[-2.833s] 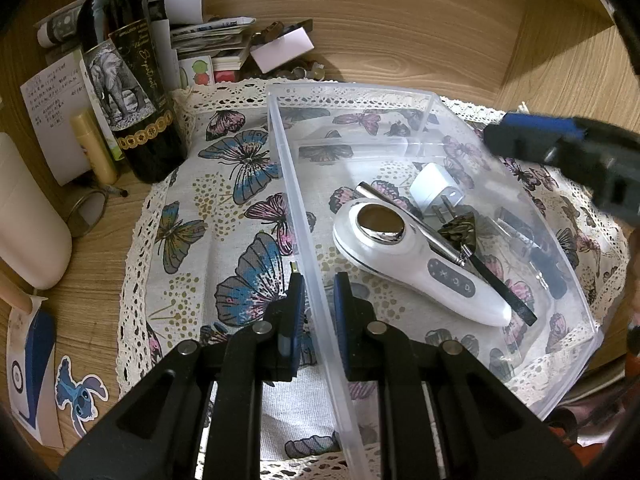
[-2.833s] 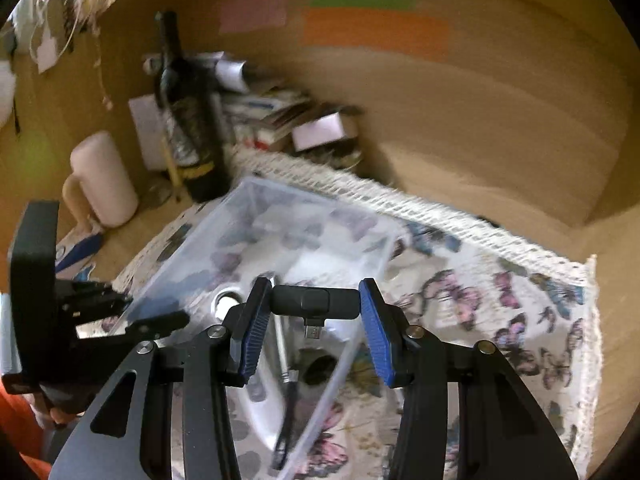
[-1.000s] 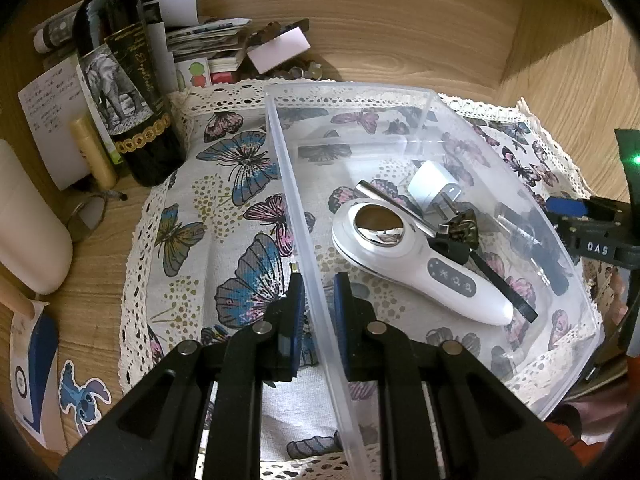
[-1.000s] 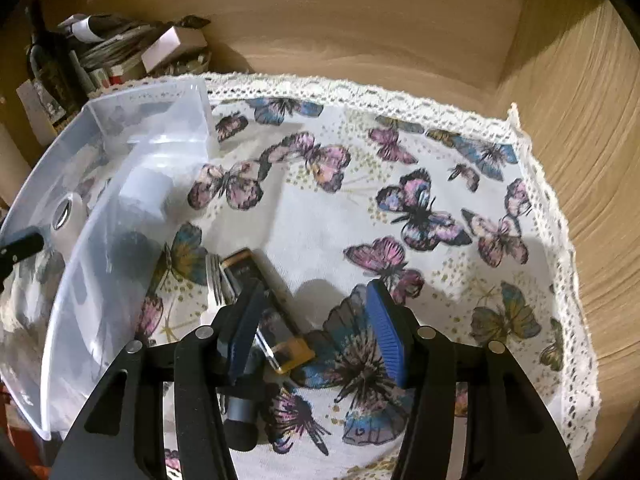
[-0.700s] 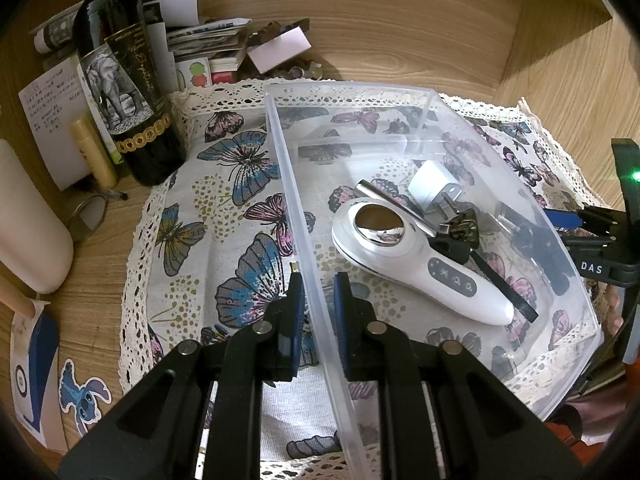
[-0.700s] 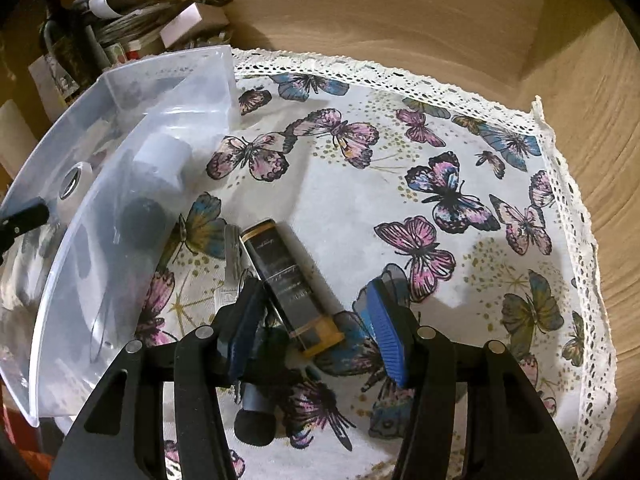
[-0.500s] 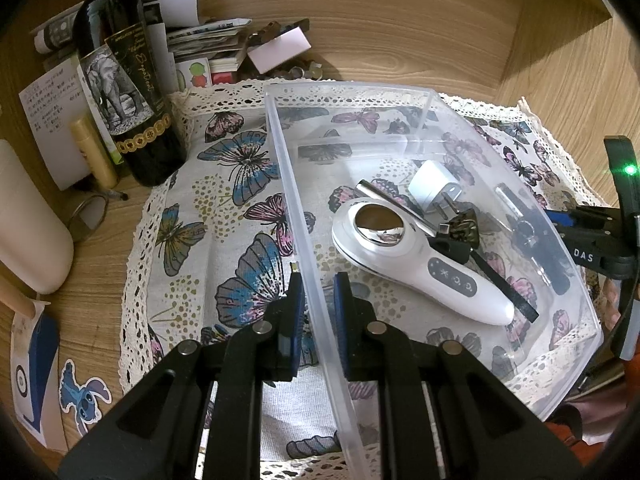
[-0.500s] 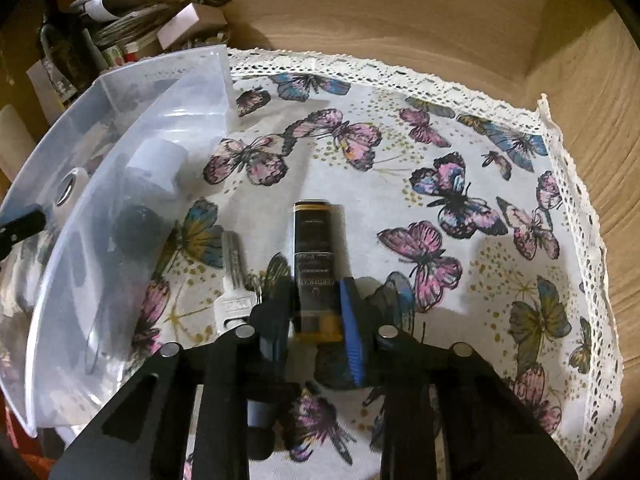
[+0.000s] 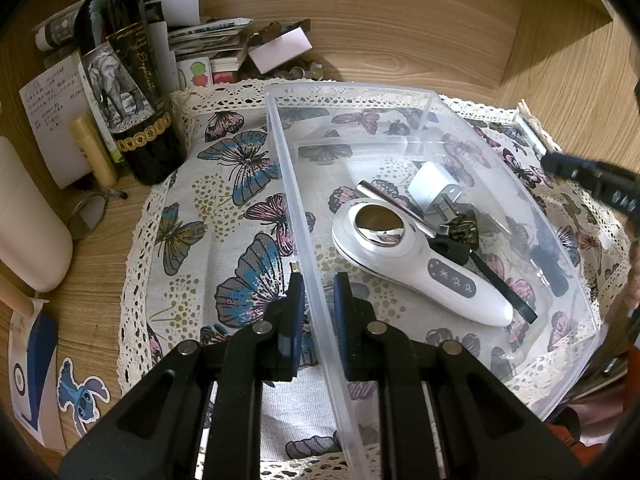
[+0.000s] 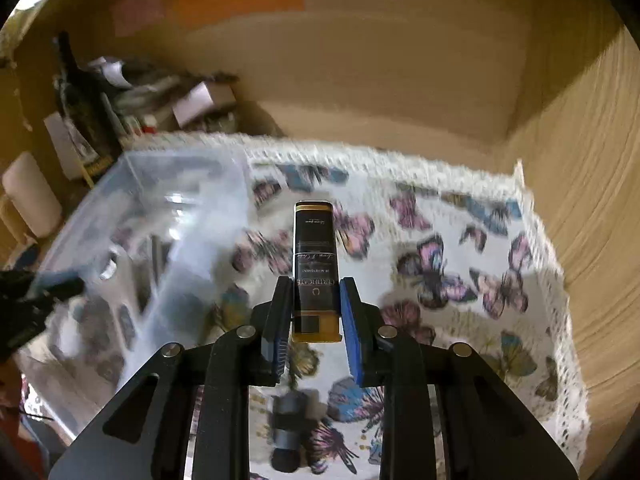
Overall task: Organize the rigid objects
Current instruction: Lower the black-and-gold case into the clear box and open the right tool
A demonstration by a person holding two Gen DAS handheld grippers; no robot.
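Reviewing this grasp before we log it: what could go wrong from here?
1. The right gripper pinches the black-and-gold box near one end only; it might pivot or slip in transit.
2. The left gripper straddles the clear bin wall; a bump while dropping could tug the bin.

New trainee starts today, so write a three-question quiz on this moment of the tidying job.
1. True or false: the right claw grips a black and gold box.
2. What does the left claw pinch? A) wine bottle B) wall of the clear plastic bin C) white handheld device
3. Fill in: beside the white handheld device in the bin lies a white plug ____.

Key: 1 true; 2 B; 3 adapter.
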